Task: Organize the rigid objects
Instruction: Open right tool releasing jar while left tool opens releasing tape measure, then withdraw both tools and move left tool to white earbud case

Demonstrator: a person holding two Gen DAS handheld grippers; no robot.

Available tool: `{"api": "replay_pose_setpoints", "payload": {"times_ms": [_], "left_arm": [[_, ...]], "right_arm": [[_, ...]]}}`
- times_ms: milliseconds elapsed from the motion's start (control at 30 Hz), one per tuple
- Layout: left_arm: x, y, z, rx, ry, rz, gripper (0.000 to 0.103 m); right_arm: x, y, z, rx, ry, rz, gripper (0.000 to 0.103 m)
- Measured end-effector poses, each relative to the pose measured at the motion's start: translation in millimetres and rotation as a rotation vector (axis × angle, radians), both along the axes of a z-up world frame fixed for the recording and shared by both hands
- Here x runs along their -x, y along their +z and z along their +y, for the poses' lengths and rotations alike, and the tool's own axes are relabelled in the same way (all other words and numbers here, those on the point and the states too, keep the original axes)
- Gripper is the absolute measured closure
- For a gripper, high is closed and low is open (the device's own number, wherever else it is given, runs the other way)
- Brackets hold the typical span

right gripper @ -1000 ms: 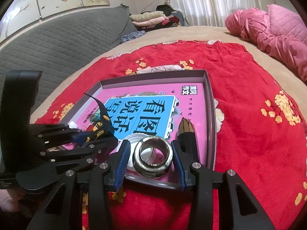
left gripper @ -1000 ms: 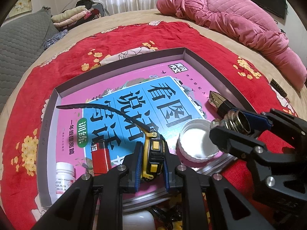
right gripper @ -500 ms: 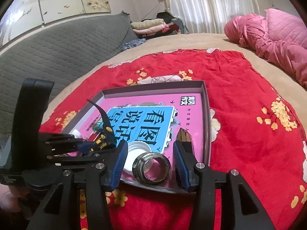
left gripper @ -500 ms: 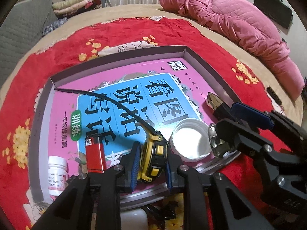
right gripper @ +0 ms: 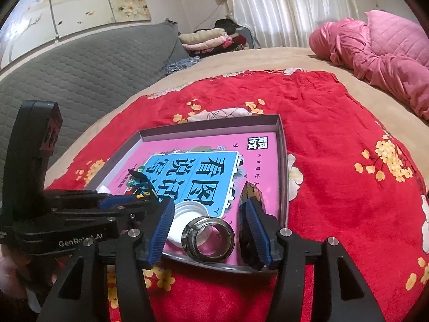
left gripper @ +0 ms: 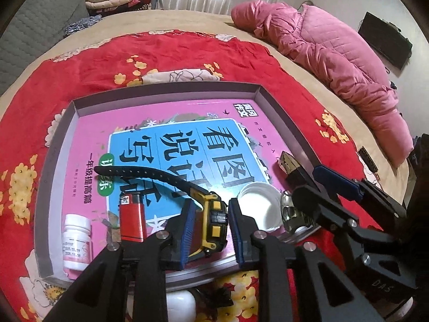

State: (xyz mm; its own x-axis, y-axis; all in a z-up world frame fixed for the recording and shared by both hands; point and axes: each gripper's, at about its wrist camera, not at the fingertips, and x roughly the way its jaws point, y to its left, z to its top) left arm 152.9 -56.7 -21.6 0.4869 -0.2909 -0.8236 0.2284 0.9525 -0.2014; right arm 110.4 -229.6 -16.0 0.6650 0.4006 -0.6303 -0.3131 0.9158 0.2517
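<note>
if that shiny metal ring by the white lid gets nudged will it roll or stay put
The metal ring looks to lie flat on its face in the tray, so it would probably slide rather than roll. Its polished surface may slip between pads. It looks thick-walled, so likely heavy for its size and stiff.

In the tray [left gripper: 281, 112], the lighter [left gripper: 131, 220] lies between bottle [left gripper: 76, 244] and watch [left gripper: 211, 222].
</note>
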Motion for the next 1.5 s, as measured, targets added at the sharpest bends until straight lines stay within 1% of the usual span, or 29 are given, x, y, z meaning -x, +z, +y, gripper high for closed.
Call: {"api": "replay_pose_setpoints", "payload": {"times_ms": [67, 167, 267, 500, 567, 600, 667, 733, 867, 1100, 1267, 1500], "left_arm": [[1.4, 3.2, 1.5, 0.005, 0.002, -0.010, 0.067], [2.1, 7.0, 2.5, 0.012, 0.002, -0.018, 0.062], [3.1, 9.7, 3.3, 0.006, 0.006, -0.025, 0.061], [6.4, 17.6, 10.5, 0.003, 0.038, -0.040, 0.061], [7.8, 20.0, 14.5, 0.003, 0.052, -0.048, 0.059], [8.3, 21.6, 17.3, 0.005, 0.062, -0.052, 0.057], [9.6, 25.3, 22.7, 0.010, 0.073, -0.063, 0.043], [12.7, 29.9, 28.3, 0.011, 0.089, -0.081, 0.040], [21.3, 38.2, 47.0, 0.026, 0.131, -0.103, 0.040], [33.4, 41.3, 68.6, 0.019, 0.182, -0.098, 0.040], [45.7, 37.4, 75.8, 0.010, 0.196, -0.084, 0.040], [60.2, 32.7, 70.6, -0.010, 0.168, -0.069, 0.040]], "right_arm": [[-0.1, 0.2, 0.0, 0.001, 0.000, -0.003, 0.045], [0.7, 0.3, 0.5, 0.002, -0.001, -0.004, 0.044], [1.1, 1.4, 1.2, 0.003, -0.001, -0.009, 0.041], [0.5, 1.2, 0.3, 0.005, -0.002, -0.011, 0.039], [1.3, 1.9, 0.3, 0.008, 0.000, -0.016, 0.037], [1.5, 2.2, 0.5, 0.010, 0.000, -0.019, 0.035], [1.6, 2.7, 0.4, 0.009, 0.000, -0.024, 0.032], [1.6, 2.9, 0.5, 0.010, 0.000, -0.026, 0.032], [2.3, 3.3, 0.9, 0.009, 0.004, -0.030, 0.031], [8.1, 9.5, 6.1, 0.011, 0.026, -0.069, 0.030], [11.1, 13.9, 8.1, 0.013, 0.041, -0.087, 0.030], [25.9, 26.8, 11.1, 0.015, 0.069, -0.142, 0.029]]}}
